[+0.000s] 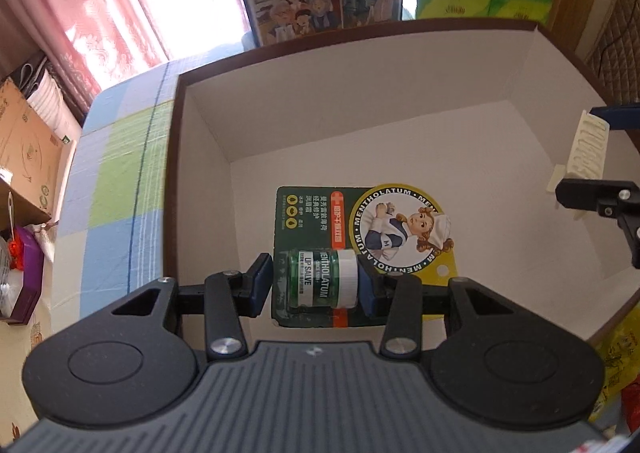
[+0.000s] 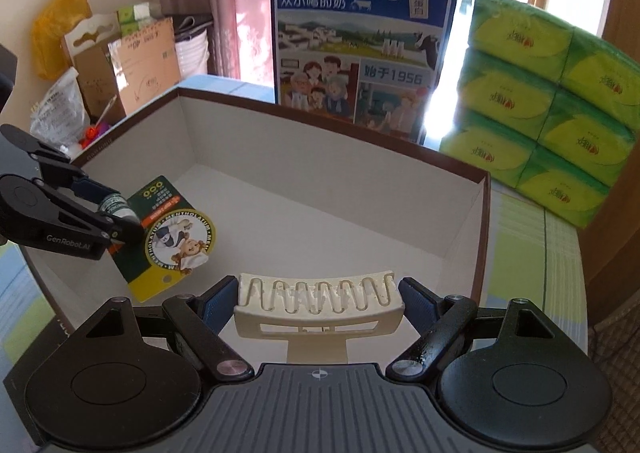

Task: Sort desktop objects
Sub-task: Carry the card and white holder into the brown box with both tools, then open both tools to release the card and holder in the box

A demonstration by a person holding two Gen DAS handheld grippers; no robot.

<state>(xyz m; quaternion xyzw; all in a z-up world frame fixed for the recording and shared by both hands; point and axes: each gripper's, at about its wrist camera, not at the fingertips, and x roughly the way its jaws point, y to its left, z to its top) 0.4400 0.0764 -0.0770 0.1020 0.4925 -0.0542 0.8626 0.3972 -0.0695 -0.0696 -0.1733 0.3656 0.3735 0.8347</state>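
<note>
Two grippers hung over the open white-lined box (image 1: 200, 125). Left gripper (image 1: 316, 285) was clenched on the lip salve jar (image 1: 322, 285) of a carded pack (image 1: 360, 221), the jar's long axis running across between the pads, white cap toward the right pad; the card extended away from the gripper toward the box's far wall. Right gripper (image 2: 316, 299) grasped a cream comb-like clip (image 2: 316, 297) by its ends, long axis crosswise, near the box's right wall.

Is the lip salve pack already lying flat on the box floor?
No: the left claw holds the lip salve pack tilted in the air above the box floor.
</note>
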